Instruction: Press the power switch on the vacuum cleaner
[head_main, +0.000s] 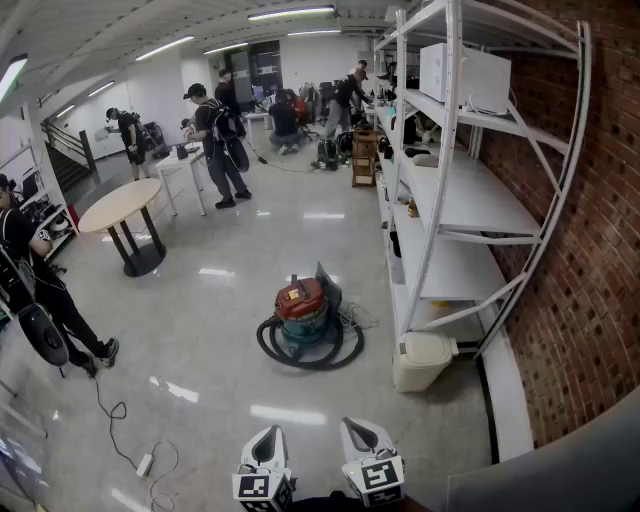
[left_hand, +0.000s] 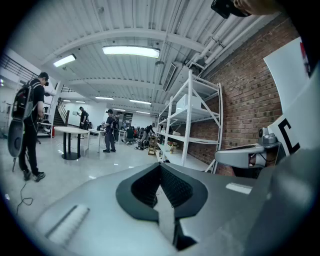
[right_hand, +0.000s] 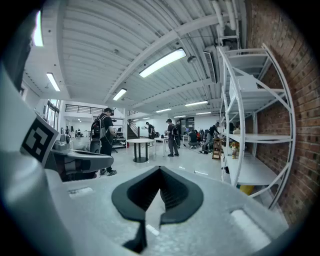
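The vacuum cleaner (head_main: 304, 316) stands on the shiny floor in the middle of the head view. It has a red lid, a teal drum and a black hose coiled round its base. Both grippers are low at the frame's bottom edge, well short of it. My left gripper (head_main: 267, 434) and my right gripper (head_main: 358, 427) point toward the vacuum, side by side. Each has its jaws together with nothing between them. In the left gripper view the left gripper (left_hand: 160, 166) points over the floor toward the shelves. The right gripper (right_hand: 160, 169) looks the same way. Neither gripper view shows the vacuum.
A white shelf rack (head_main: 440, 200) runs along the brick wall (head_main: 590, 250) on the right, with a white bin (head_main: 422, 360) at its foot. A person (head_main: 40, 290) stands at left near a cable and power strip (head_main: 145, 463). A round table (head_main: 125, 205) and several people are farther back.
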